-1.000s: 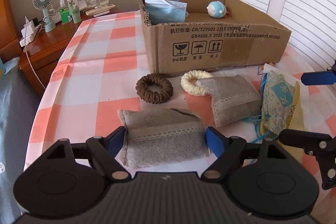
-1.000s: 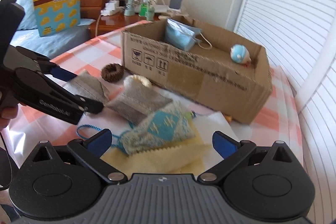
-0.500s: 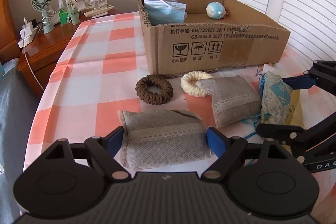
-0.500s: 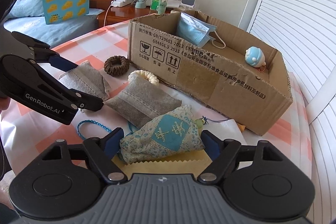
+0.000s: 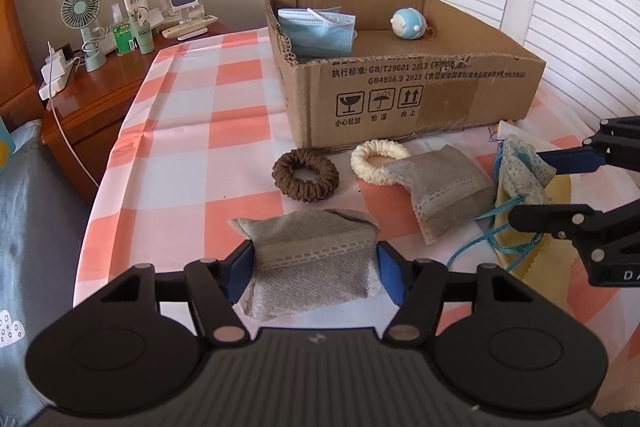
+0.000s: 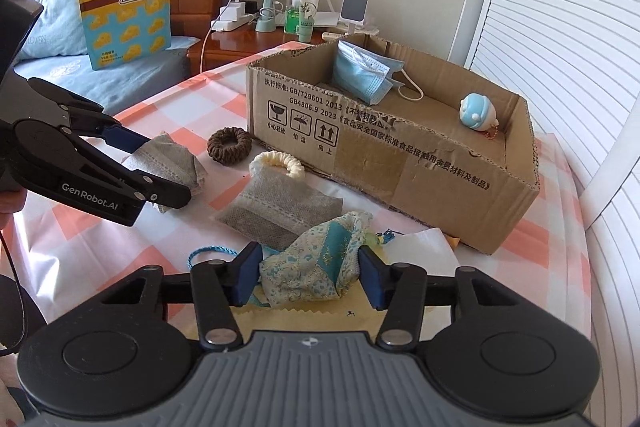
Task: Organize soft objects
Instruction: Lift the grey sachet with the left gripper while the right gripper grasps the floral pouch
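The left gripper (image 5: 316, 273) has its blue fingers (image 5: 239, 270) pressed against both short ends of a grey non-woven fabric pouch (image 5: 310, 269), narrowed to the pouch's width and squeezing it. The pouch lies on the bench (image 5: 176, 131) in front of the open cardboard box (image 5: 404, 95), its long axis running across, parallel to the box's printed front wall.

The right gripper (image 6: 308, 277) likewise has its fingers (image 6: 370, 277) closed onto a blue-and-cream patterned cloth sachet (image 6: 316, 267), bunching it; the sachet sits over a yellow pinked-edge cloth (image 6: 304, 319) near the box's front right corner, with its gathered neck pointing toward the box.

Between the two, a second grey non-woven pouch (image 5: 438, 193) lies slanted, one corner overlapping a cream knitted ring (image 5: 378, 161) just before the box. A brown knitted ring (image 5: 306, 175) lies beside the cream one, apart from it. Inside the box are a blue face mask (image 5: 320, 31) and a small blue round toy (image 5: 408, 23).
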### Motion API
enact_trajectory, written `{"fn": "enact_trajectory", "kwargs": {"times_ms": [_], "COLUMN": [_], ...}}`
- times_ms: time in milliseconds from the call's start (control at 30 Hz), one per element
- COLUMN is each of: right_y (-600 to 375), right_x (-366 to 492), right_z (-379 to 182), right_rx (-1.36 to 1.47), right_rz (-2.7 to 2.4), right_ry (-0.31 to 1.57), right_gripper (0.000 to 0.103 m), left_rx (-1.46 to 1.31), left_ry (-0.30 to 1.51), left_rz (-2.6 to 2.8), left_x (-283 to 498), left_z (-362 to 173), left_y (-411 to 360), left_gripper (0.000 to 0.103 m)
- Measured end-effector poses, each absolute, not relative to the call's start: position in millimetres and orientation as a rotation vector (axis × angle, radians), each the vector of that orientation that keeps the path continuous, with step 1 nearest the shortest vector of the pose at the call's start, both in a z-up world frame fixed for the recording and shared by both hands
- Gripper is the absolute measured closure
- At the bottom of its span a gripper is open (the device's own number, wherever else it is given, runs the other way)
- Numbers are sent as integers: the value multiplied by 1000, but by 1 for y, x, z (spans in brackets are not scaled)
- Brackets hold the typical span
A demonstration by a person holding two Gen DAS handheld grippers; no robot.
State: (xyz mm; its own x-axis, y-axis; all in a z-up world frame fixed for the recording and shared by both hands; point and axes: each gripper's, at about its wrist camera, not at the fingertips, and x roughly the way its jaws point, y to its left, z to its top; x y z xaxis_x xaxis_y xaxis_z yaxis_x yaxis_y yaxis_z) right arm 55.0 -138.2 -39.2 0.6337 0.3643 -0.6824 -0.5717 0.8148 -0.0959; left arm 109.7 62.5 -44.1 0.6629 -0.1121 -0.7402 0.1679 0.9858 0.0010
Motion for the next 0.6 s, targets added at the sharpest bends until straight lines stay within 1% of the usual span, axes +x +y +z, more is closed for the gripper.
{"fn": "enact_trajectory", "kwargs": {"times_ms": [600], "right_y": [-162], "right_x": [34], "right_z": [10], "right_rx": [-283], "right_rz": [542], "right_ry": [595], "right_gripper": [48], "left_rx": [135], "left_ry": [781], "left_rz": [-266], "left_x": [90], "left_z": [10], "left_y": [65], "left_gripper": [39]}}
